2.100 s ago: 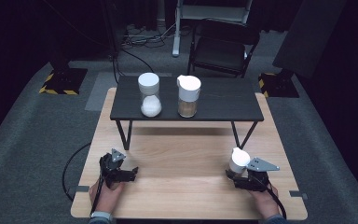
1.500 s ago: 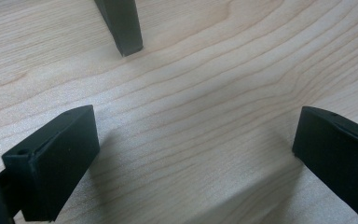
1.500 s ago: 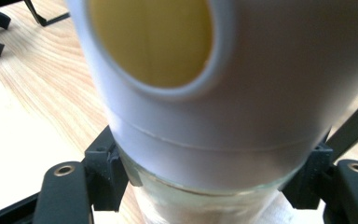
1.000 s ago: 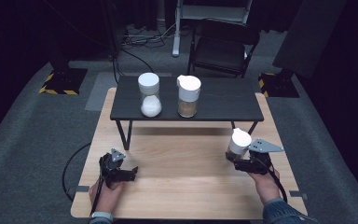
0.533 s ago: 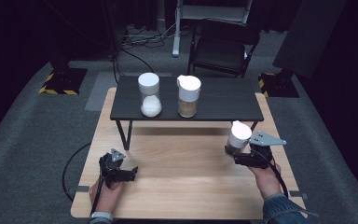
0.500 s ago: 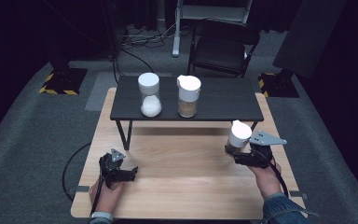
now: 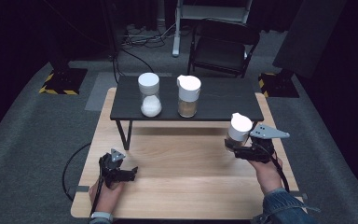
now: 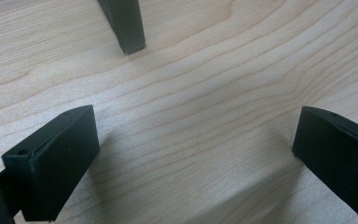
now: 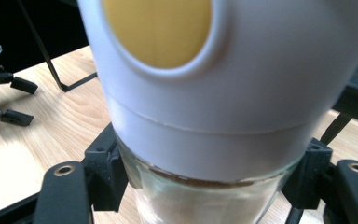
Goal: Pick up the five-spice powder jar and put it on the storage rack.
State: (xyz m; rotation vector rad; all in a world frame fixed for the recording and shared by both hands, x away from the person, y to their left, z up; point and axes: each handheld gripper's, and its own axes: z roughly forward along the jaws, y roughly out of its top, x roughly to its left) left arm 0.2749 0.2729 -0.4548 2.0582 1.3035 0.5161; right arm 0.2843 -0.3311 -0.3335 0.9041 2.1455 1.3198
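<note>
Right hand-held gripper (image 7: pixel 237 148) is clamped on the glass body of a white-lidded jar of brown powder (image 7: pixel 239 128), held upright above the light wooden tabletop (image 7: pixel 182 186), just in front of the low black shelf (image 7: pixel 223 100). Two similar jars, a white-capped jar of white grains (image 7: pixel 149 93) and a white-lidded jar of tan powder (image 7: pixel 188 95), already stand there, so the carry looks roughly midway, with placing left. Left hand-held gripper (image 7: pixel 129 173) rests open and empty.

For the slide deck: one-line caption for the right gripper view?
Right gripper clamps a white-lidded glass jar above the wooden table.
</note>
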